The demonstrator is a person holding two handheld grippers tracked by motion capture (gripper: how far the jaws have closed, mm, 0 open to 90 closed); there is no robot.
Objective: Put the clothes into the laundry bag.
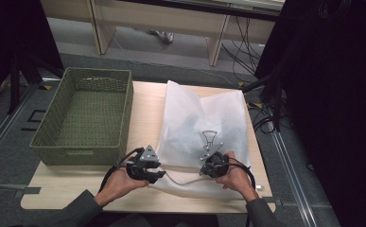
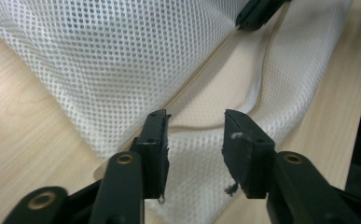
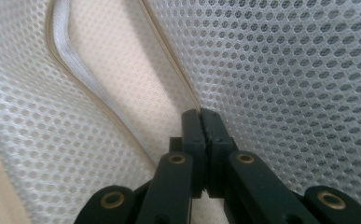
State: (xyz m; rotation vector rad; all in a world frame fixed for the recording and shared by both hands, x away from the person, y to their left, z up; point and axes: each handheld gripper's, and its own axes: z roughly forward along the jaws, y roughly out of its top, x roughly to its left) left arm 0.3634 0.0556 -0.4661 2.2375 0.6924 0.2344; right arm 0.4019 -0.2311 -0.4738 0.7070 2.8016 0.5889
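In the high view, soft, even light falls from above on the pale wooden counter (image 1: pixel 143 101) and the white mesh bag (image 1: pixel 202 125), while the sides and upper corners sink into near-black shadow; the picture is slightly soft and low in detail, with no hard glare. The left gripper view is bright and fairly sharp on the mesh, though the black jaws at the bottom are a little out of focus and dark. The right gripper view is dimmer and greyer, its mesh blurring towards the edges and the upper corners.
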